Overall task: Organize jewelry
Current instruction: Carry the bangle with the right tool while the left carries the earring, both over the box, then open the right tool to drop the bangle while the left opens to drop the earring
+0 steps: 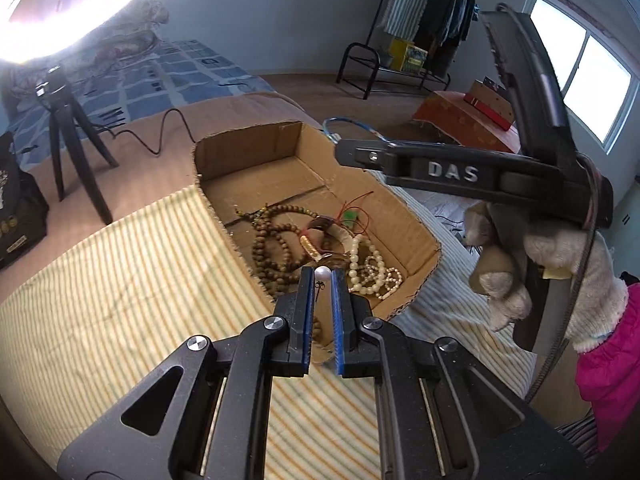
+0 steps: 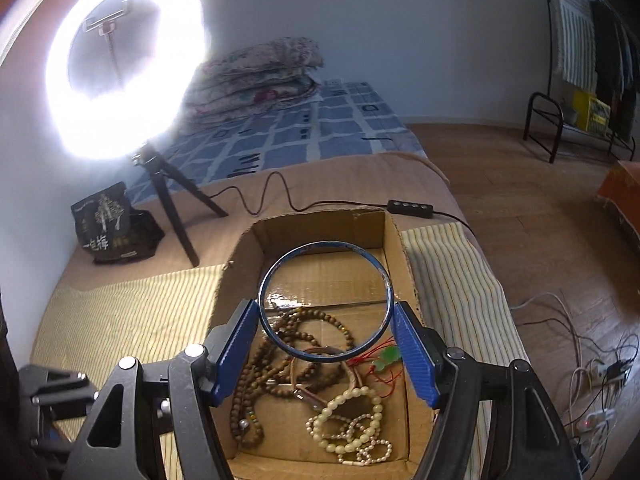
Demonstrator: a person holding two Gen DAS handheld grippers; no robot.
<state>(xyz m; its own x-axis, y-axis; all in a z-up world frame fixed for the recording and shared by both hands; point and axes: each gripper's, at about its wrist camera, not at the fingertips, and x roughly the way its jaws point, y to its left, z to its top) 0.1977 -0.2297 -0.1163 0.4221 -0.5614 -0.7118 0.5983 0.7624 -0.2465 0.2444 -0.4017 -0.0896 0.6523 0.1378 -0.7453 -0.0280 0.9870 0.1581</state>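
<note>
I hold the left gripper closed on a pearl earring above the cardboard box. My right gripper clamps a blue bangle across its width, above the box's bead necklaces, apparently ready for release.

Bed: striped cloth, cardboard box, ring-light tripod, black bag.

A: What's lit? A ring light on a tripod, by the white wall.
B: Wooden floor, clothes rack, a window, probably daylight.
</note>
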